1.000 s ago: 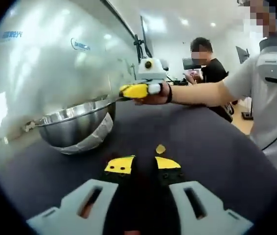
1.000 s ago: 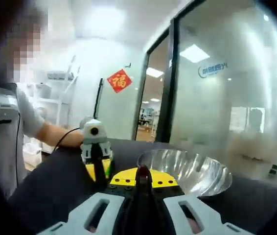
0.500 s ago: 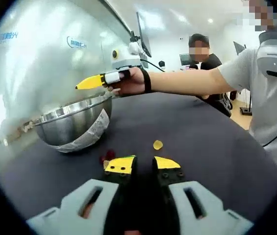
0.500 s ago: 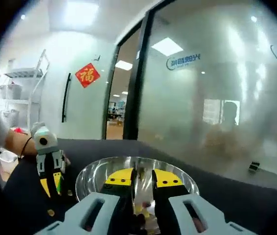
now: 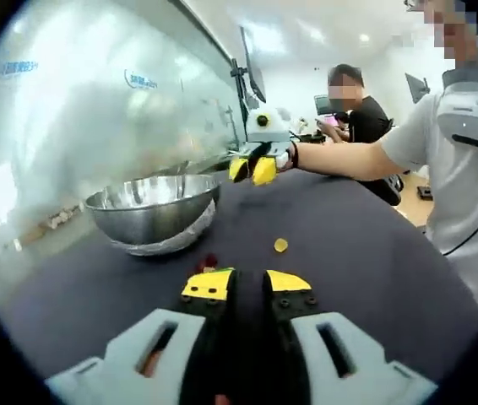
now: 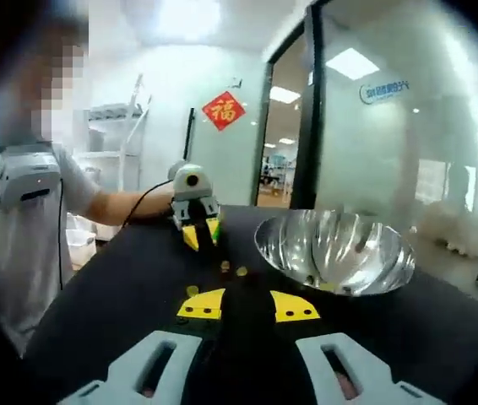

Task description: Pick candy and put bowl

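A steel bowl (image 5: 154,211) (image 6: 334,251) stands on the dark table, to the left in the left gripper view. A red candy (image 5: 209,261) lies just ahead of my left gripper (image 5: 247,283), whose jaws stand slightly apart with nothing between them. A yellow candy (image 5: 280,245) lies a little farther out. My right gripper (image 5: 252,170) hovers past the bowl's right side, open. In the right gripper view, my right gripper (image 6: 247,306) is open and holds nothing, three candies (image 6: 225,267) lie ahead of it, and my left gripper (image 6: 201,236) faces it from across the table.
A frosted glass wall (image 5: 95,110) runs behind the bowl. The dark tabletop (image 5: 357,278) stretches wide to the right. The person (image 5: 467,160) holding the grippers stands at the table's right edge, and another person (image 5: 359,110) sits far back. Shelving (image 6: 112,139) stands by the far wall.
My right gripper, shut a second ago, swung over the bowl and opened there. It has since drawn back off the bowl. My left gripper stays low, its jaws unchanged.
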The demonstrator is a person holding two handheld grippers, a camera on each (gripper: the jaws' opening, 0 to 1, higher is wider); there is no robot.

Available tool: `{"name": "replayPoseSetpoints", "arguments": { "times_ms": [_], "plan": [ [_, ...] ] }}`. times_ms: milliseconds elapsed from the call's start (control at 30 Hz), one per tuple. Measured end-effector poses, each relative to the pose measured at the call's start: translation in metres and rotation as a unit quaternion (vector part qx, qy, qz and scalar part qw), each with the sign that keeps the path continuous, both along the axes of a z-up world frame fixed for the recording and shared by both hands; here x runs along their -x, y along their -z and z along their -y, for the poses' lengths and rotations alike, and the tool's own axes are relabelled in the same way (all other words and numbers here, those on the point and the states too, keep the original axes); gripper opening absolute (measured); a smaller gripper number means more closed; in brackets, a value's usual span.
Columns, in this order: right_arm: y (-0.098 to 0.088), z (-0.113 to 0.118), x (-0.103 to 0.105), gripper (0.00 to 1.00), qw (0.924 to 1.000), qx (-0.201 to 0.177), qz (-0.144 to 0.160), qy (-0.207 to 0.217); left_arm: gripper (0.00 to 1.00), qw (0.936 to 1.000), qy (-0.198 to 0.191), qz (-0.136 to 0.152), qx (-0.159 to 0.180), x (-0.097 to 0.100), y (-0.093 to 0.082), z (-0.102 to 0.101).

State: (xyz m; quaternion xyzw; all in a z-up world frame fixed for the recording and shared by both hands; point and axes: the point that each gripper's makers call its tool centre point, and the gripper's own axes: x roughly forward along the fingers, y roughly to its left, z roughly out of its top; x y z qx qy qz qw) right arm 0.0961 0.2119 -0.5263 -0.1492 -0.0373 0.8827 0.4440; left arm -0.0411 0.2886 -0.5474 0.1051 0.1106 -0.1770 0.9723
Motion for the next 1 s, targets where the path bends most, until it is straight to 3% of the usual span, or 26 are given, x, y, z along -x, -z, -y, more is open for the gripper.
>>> {"name": "replayPoseSetpoints", "arguments": {
  "times_ms": [33,100,167,333,400,467,667,1000],
  "plan": [
    [0.001,0.005,0.005,0.14,1.0000,0.001,-0.004,-0.004,0.08,1.0000,-0.008,0.000,-0.001,-0.001,0.002,-0.004],
    [-0.001,0.007,0.011,0.14,0.9998,0.002,-0.005,-0.021,0.08,0.9992,-0.022,-0.028,-0.020,-0.004,0.017,-0.011],
    [-0.005,0.006,0.018,0.14,0.9990,0.003,-0.028,-0.035,0.08,0.9982,-0.033,-0.040,-0.030,-0.007,0.026,-0.018],
    [0.035,0.014,0.023,0.14,0.9954,0.072,-0.018,-0.060,0.09,0.9982,-0.044,-0.033,-0.024,-0.004,0.023,-0.028],
    [0.051,0.018,0.024,0.14,0.9931,0.093,0.004,-0.072,0.09,0.9979,-0.048,-0.040,-0.017,-0.004,0.026,-0.037],
    [0.058,0.015,0.024,0.14,0.9918,0.106,0.005,-0.072,0.09,0.9980,-0.048,-0.040,-0.005,-0.005,0.027,-0.042],
    [0.056,0.007,0.034,0.14,0.9908,0.107,-0.015,-0.081,0.06,0.9983,-0.036,-0.046,0.007,-0.012,0.030,-0.038],
    [0.057,-0.007,0.061,0.14,0.9879,0.110,-0.017,-0.108,0.05,0.9987,-0.020,-0.047,0.006,-0.024,0.030,-0.032]
  ]
}}
